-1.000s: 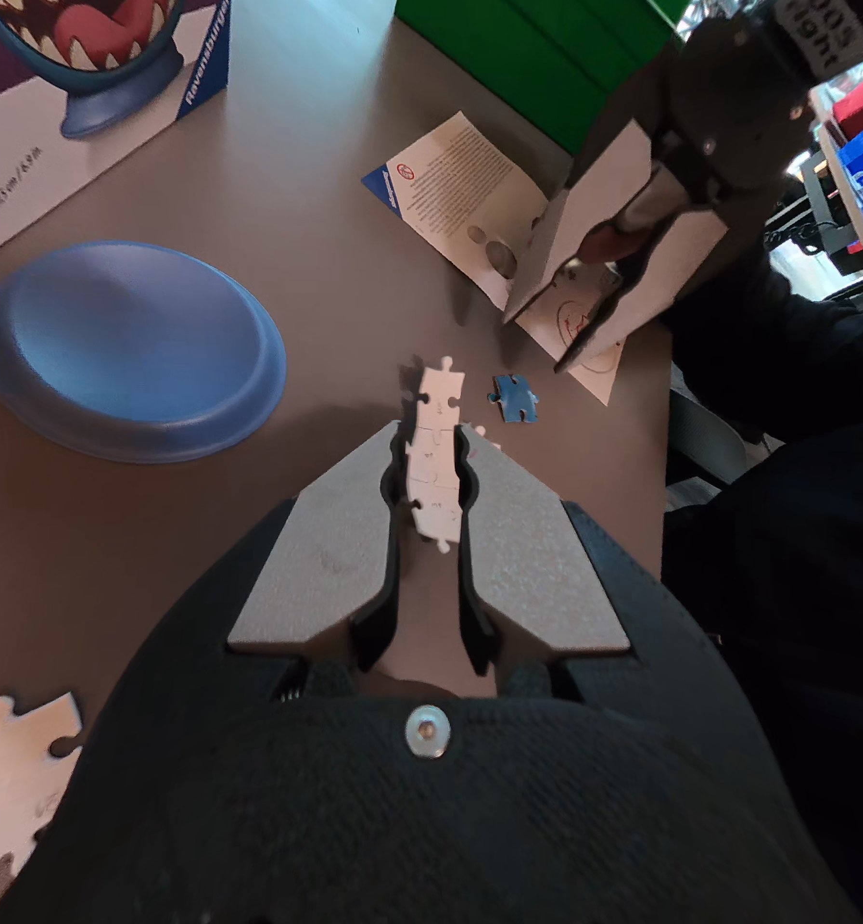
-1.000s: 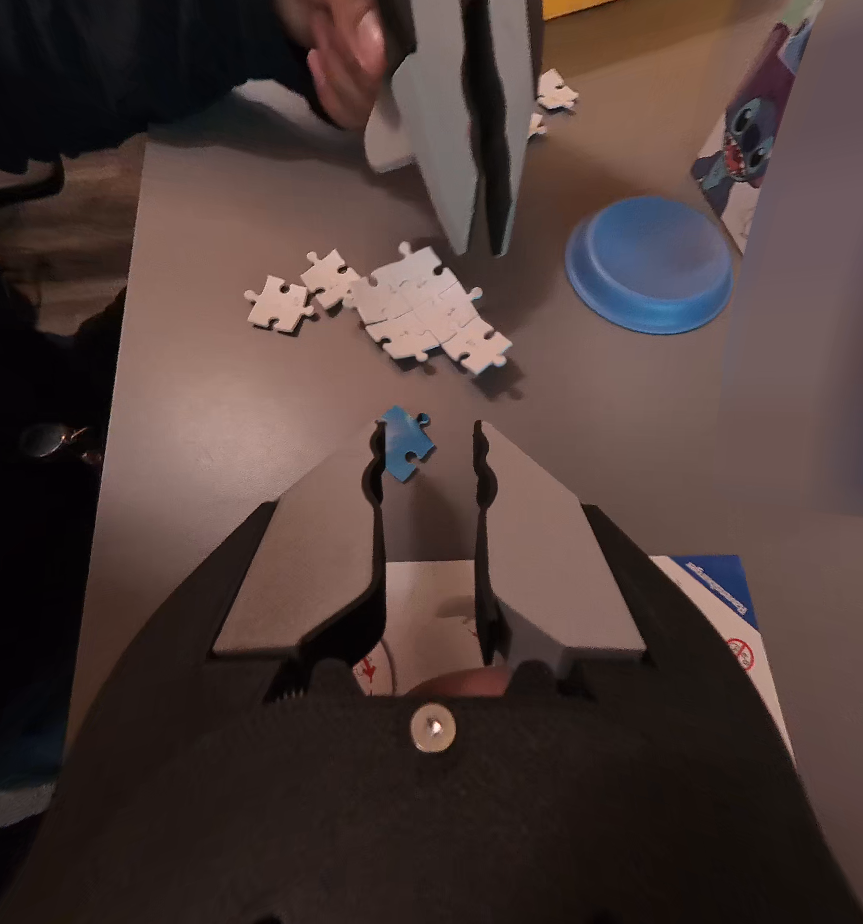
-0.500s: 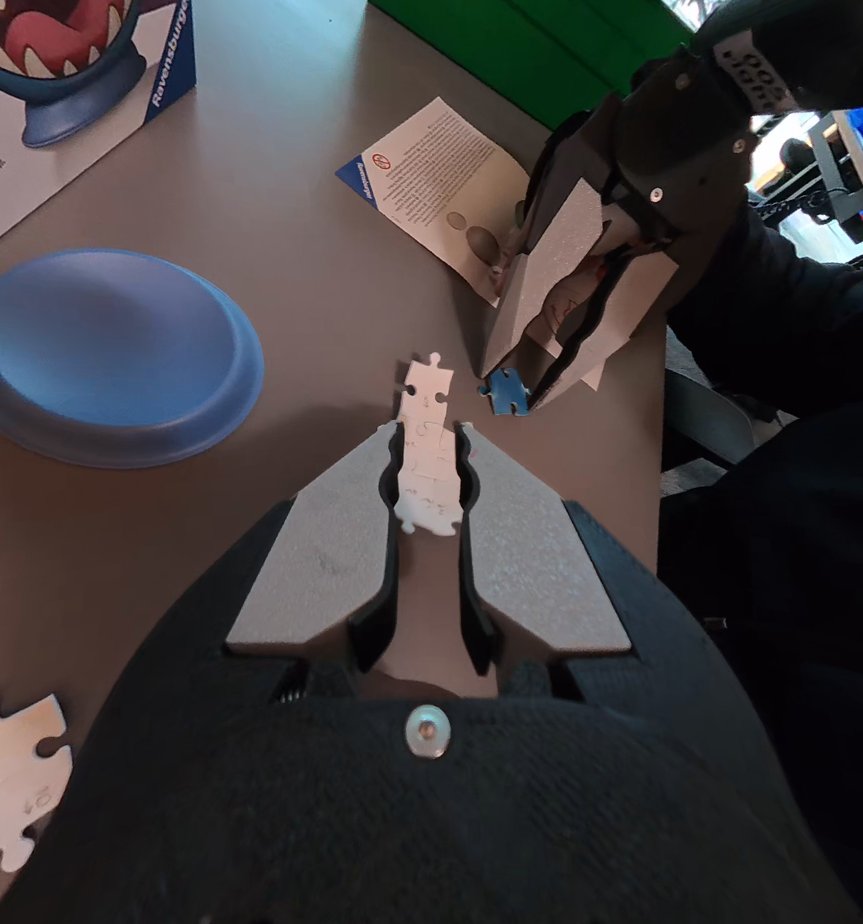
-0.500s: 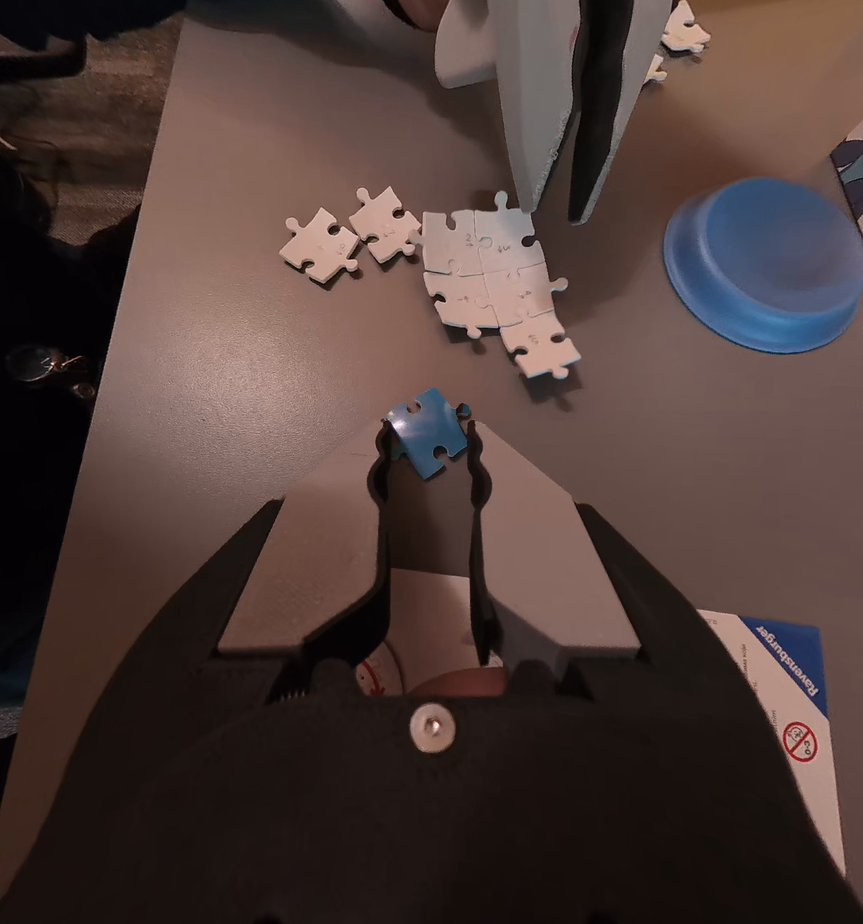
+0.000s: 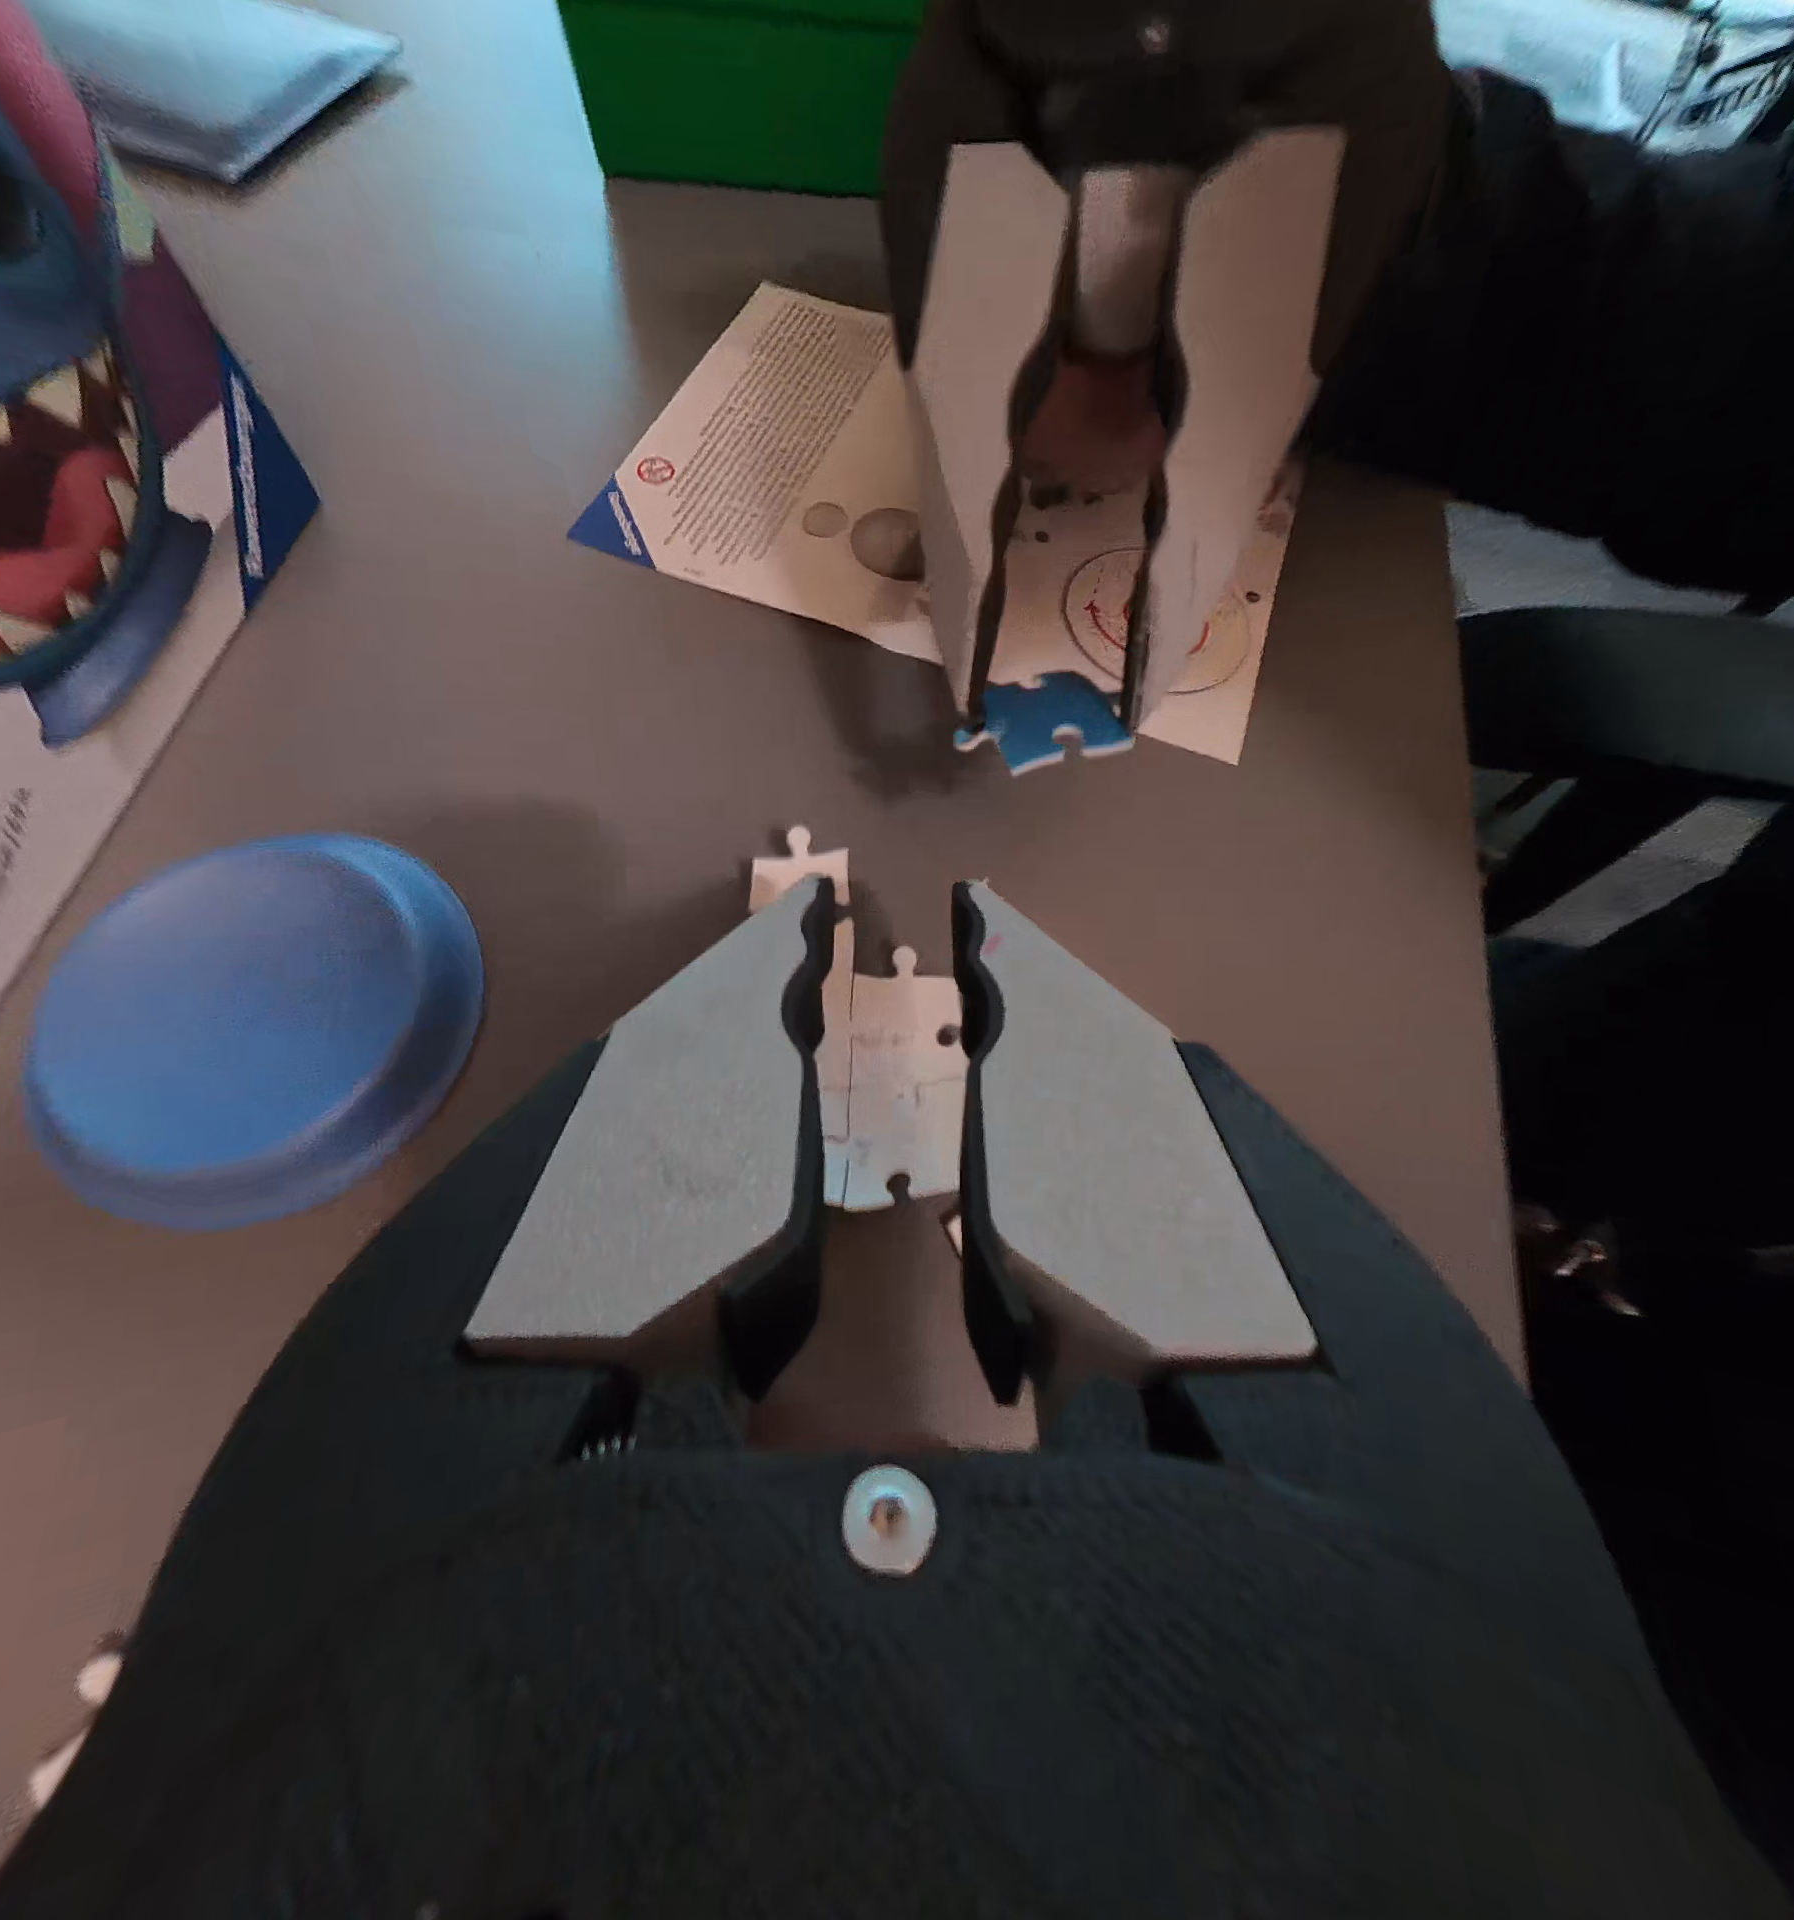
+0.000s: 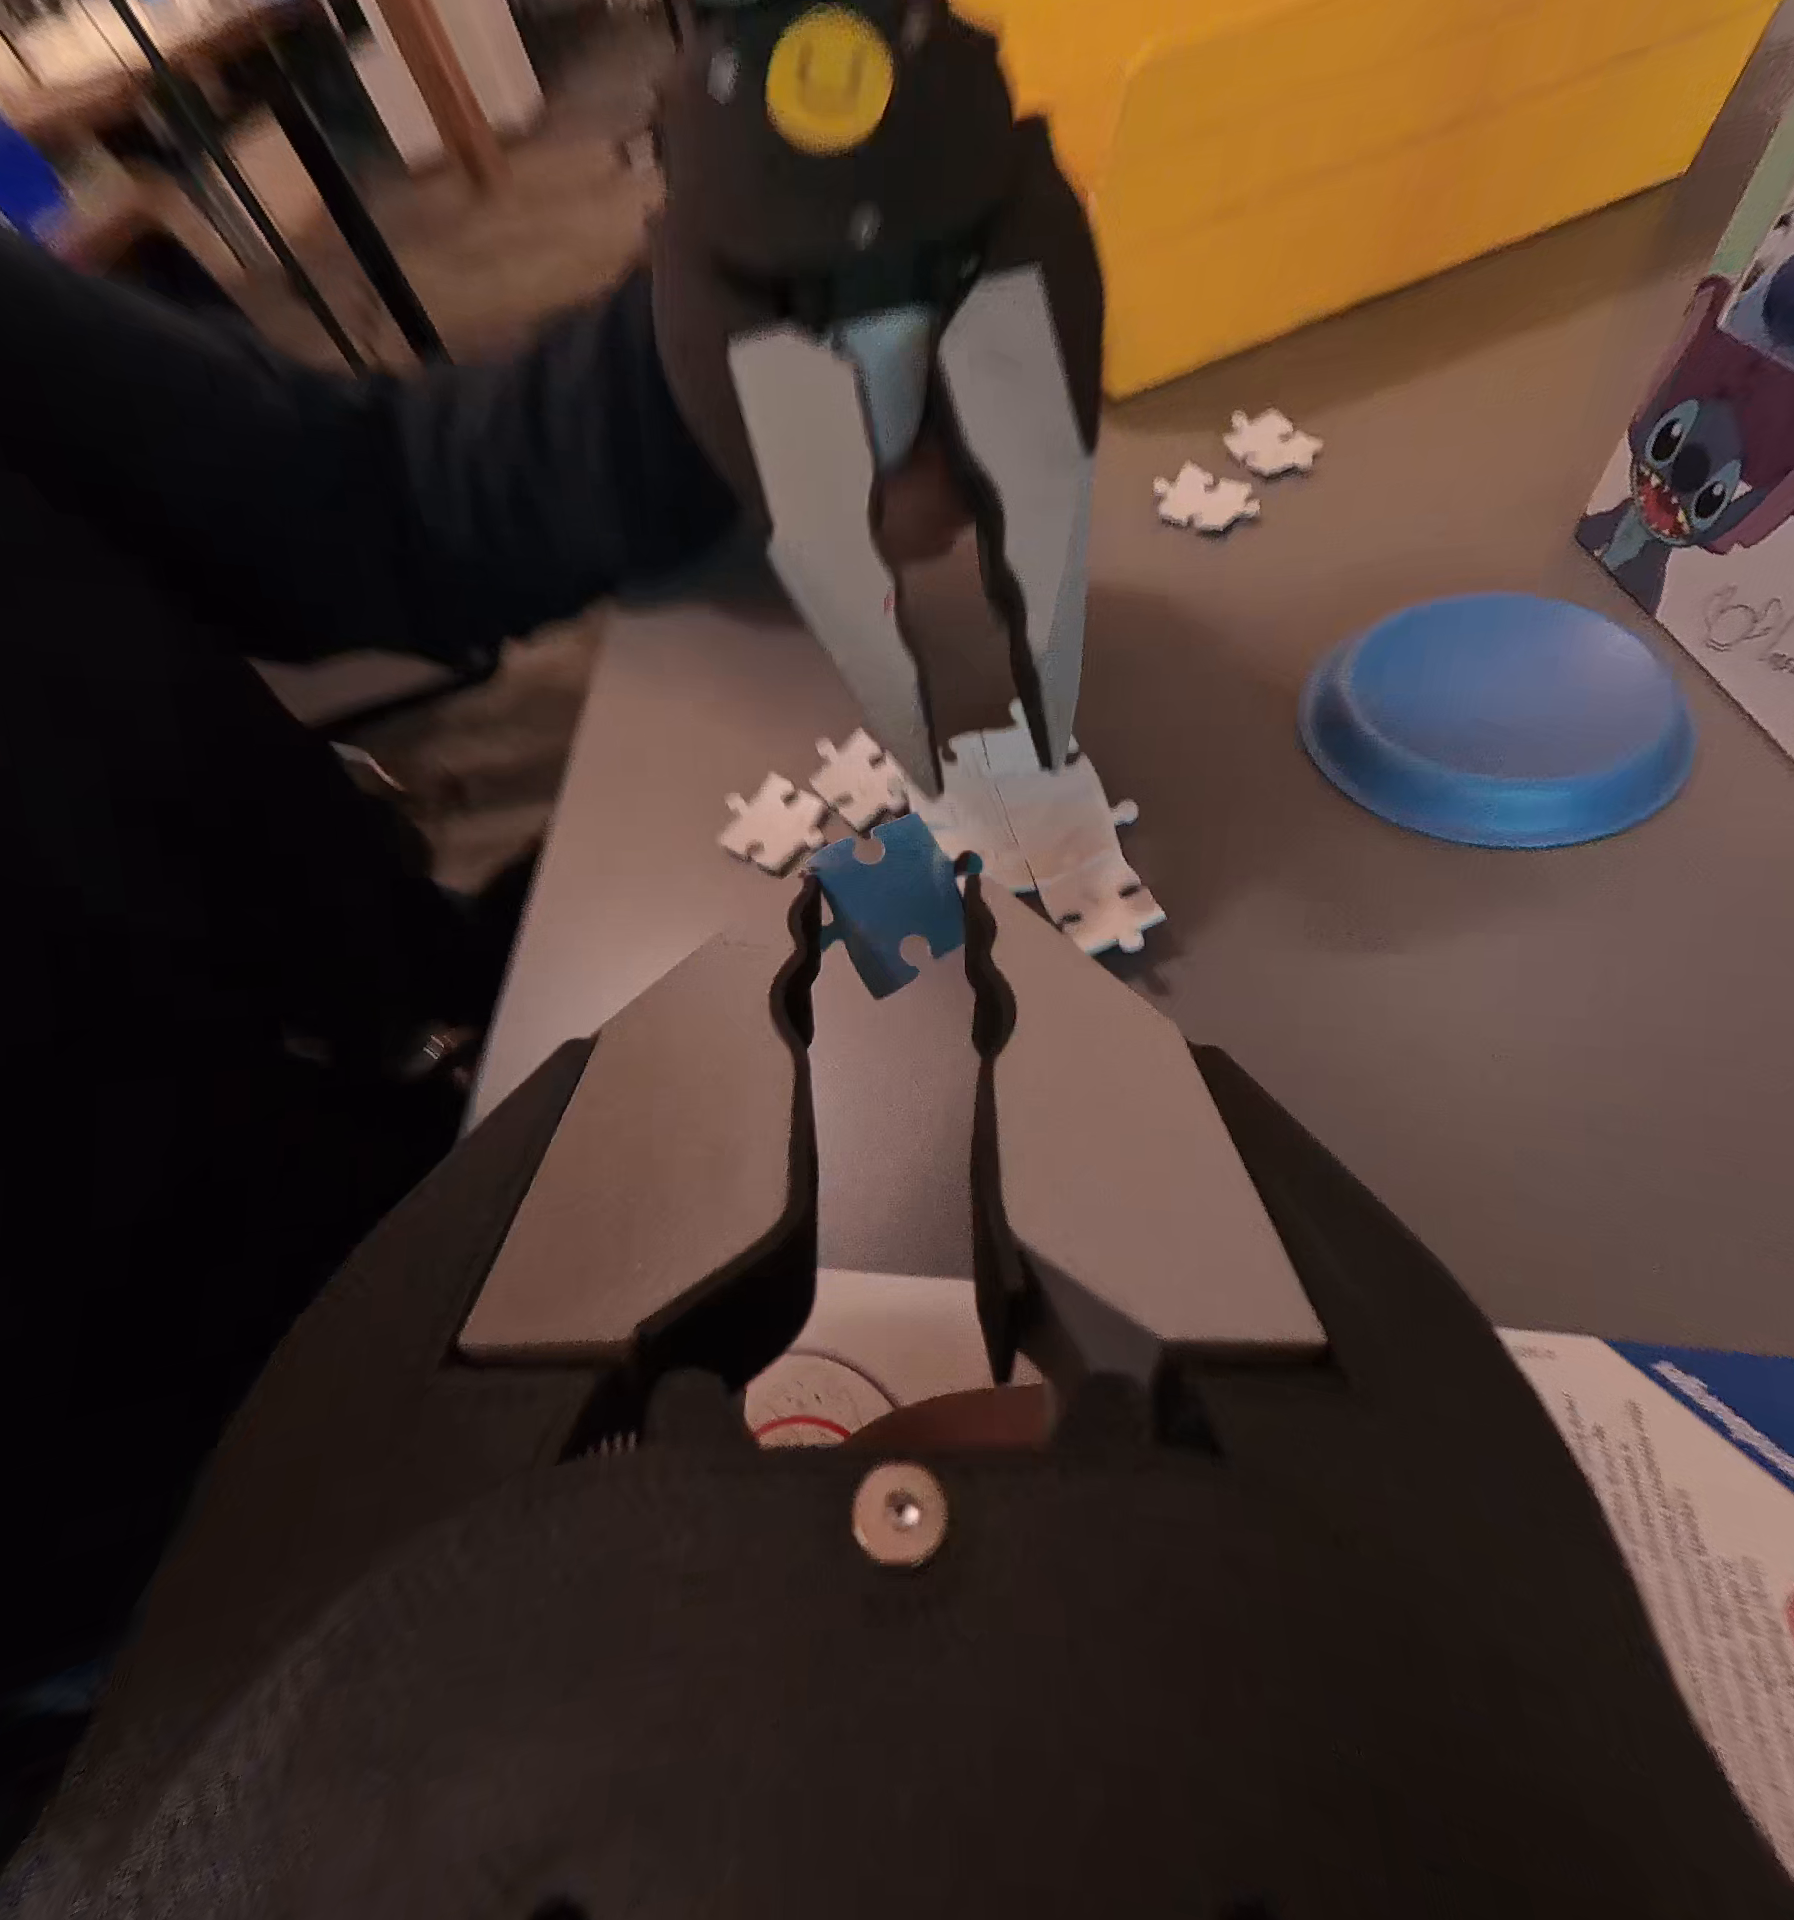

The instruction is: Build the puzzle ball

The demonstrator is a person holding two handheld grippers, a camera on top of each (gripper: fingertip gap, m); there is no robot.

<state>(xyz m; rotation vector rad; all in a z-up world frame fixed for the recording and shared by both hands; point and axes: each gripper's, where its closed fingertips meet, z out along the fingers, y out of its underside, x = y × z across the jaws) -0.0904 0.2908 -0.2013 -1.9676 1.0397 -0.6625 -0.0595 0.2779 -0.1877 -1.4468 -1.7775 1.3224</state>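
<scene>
Over a grey-brown desk [image 5: 519, 675], with both claws pointed towards each other.

Right claw [image 6: 888, 883]: clamped on a small blue cardboard puzzle piece [image 6: 888, 920], pinched by its edges between the two fingertips and tilted, glossy face up. Held just beside the near edge of a cluster of joined white puzzle pieces [image 6: 1049, 831], lying blank side up and flat on the desk.

Left claw [image 5: 888, 894]: jaws parted, gripping nothing, tips down over the far side of that white cluster, with the joined pieces showing in the gap between the fingers and reaching out under both.

Just left of the cluster in the right wrist view, two loose white puzzle pieces [image 6: 810, 810], side by side. Farther back, near a yellow box [image 6: 1392, 125], two more white pieces [image 6: 1236, 468].

Off to one side, well apart from the cluster, a round blue plastic dish [image 5: 238, 1023], resting rim down. Beyond it, a printed cardboard puzzle box [image 6: 1755, 468] with a blue cartoon creature on it.

Under and behind the right claw, a white printed leaflet with a blue corner [image 5: 768, 457], flat on the desk, near a green box [image 5: 747, 94]. Dark sleeves behind both claws.
</scene>
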